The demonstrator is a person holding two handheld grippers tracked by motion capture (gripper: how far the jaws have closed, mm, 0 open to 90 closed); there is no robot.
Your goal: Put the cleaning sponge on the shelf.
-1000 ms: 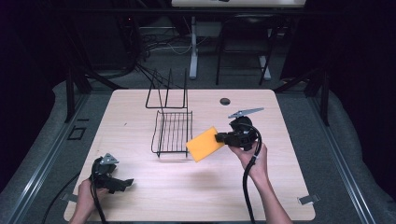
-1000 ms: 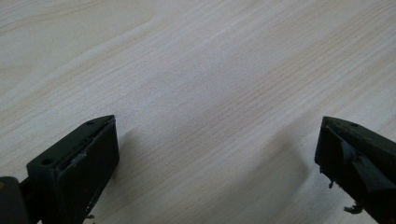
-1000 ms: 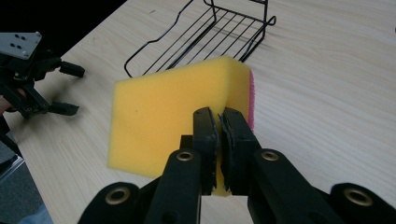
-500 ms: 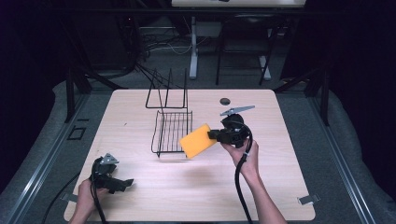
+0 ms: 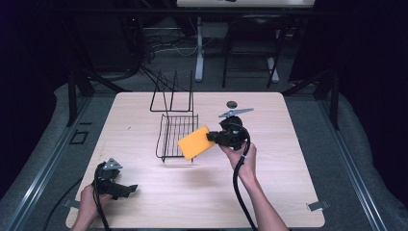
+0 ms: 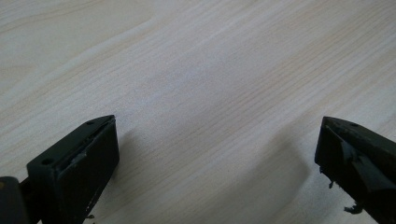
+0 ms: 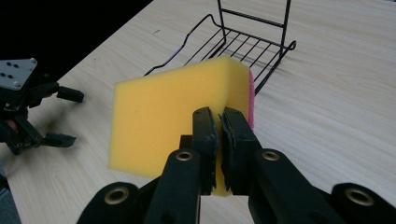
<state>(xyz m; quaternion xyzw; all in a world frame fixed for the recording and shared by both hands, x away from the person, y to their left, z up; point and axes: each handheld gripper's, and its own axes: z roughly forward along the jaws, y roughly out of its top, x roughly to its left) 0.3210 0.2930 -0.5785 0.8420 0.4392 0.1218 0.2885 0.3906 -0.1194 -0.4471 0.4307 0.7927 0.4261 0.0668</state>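
High view: right claw (image 5: 210, 139) level, pinching sponge (image 5: 193, 142).

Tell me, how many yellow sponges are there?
1: the yellow sponge is pinched in the right gripper, held above the table beside the black wire rack.
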